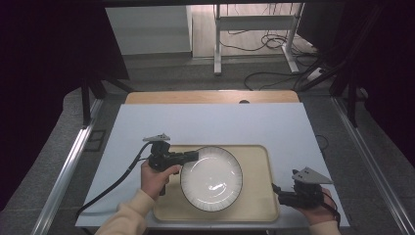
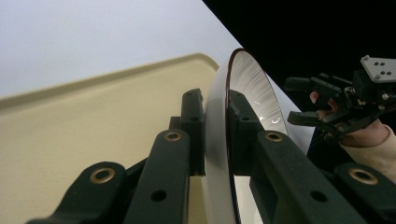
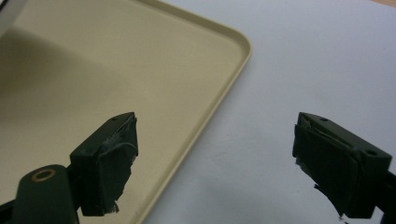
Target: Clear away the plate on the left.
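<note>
While left tongs pinch plate rim at ten o'clock, right tongs gape; ceramic, stiff, slippery, breakable.

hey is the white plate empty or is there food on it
Empty. The plate shows a bare glossy white inside over the tray; the left gripper clamps its rim.

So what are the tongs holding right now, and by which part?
The left tongs are shut on the rim of the white round plate with a dark edge. The right tongs stand open and hold nothing.
</note>
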Motion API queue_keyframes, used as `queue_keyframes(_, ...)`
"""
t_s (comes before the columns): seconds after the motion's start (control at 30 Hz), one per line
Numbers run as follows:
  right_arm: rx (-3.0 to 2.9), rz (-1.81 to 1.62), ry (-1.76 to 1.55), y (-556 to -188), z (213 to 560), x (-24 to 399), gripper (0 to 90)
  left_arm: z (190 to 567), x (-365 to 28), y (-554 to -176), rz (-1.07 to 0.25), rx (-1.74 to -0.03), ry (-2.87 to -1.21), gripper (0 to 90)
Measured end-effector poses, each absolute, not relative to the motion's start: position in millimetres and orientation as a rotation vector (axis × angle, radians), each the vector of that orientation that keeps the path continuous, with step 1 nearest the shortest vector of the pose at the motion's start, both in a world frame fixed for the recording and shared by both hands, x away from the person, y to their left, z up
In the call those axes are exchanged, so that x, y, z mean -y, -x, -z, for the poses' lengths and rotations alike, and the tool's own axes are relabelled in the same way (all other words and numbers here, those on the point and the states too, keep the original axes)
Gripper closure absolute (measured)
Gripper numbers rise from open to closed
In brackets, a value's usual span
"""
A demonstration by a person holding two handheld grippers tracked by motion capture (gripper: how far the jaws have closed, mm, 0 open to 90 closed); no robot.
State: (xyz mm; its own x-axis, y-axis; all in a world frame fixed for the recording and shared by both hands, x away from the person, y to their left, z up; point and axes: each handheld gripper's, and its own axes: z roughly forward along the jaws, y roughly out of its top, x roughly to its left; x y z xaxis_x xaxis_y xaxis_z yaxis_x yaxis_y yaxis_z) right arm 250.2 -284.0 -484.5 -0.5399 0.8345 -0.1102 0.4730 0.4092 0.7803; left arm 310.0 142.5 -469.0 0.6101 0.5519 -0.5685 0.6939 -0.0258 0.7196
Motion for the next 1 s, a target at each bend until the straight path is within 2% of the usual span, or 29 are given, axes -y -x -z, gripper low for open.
queue_keyframes(0.7,-2.183,-0.977,-1.107,-250,485,284,14.5,502,-126,-318,0.166,-1.096,-1.762,79.6)
queue_keyframes(1.0,-2.185,-0.976,-1.109,-250,485,285,14.5,513,-124,-323,0.088,-1.153,-1.811,82.3)
